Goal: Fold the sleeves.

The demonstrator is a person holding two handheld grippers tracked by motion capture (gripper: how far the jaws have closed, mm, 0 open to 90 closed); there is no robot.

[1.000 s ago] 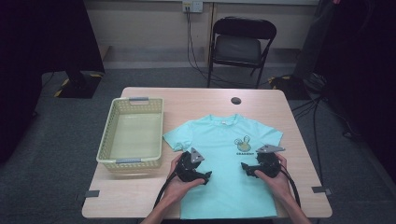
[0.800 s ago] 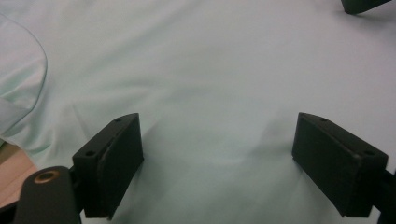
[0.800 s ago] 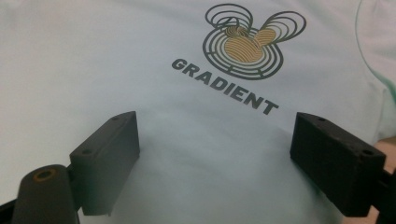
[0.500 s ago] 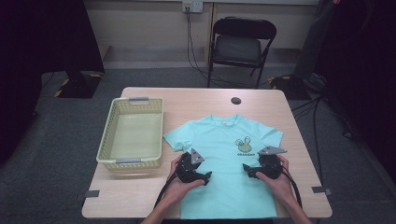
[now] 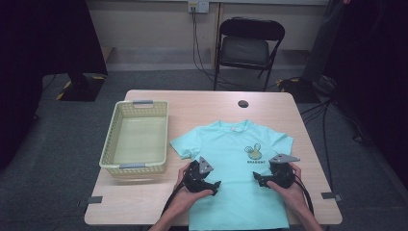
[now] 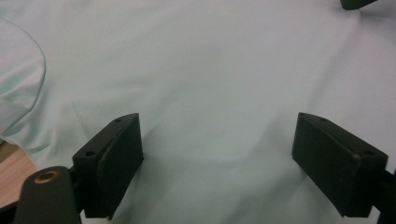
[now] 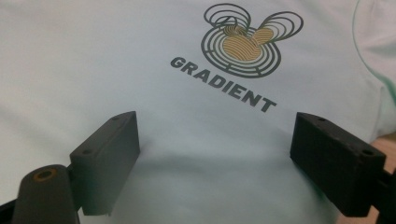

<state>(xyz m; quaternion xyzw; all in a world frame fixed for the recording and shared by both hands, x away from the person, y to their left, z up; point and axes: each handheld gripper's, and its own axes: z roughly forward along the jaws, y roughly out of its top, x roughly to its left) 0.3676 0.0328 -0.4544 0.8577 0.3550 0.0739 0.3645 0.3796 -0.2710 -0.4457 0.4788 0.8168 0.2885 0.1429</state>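
Observation:
A mint-green T-shirt [image 5: 235,163] lies flat, front up, on the wooden table [image 5: 202,101], its hem toward the near edge. It bears a small round logo [image 7: 247,42] over the word GRADIENT. My left gripper [image 5: 215,186] rests low over the shirt's left side, jaws wide apart over smooth cloth [image 6: 215,93], nothing between them. My right gripper [image 5: 256,177] hovers over the shirt's right side just below the logo, jaws equally wide and empty. A sleeve seam [image 6: 28,93] curves at the left of the left gripper view.
A pale yellow plastic basket [image 5: 137,137] stands empty on the table's left part, beside the shirt's sleeve. A small black round object [image 5: 243,103] lies near the far edge. A black folding chair [image 5: 248,48] stands behind the table.

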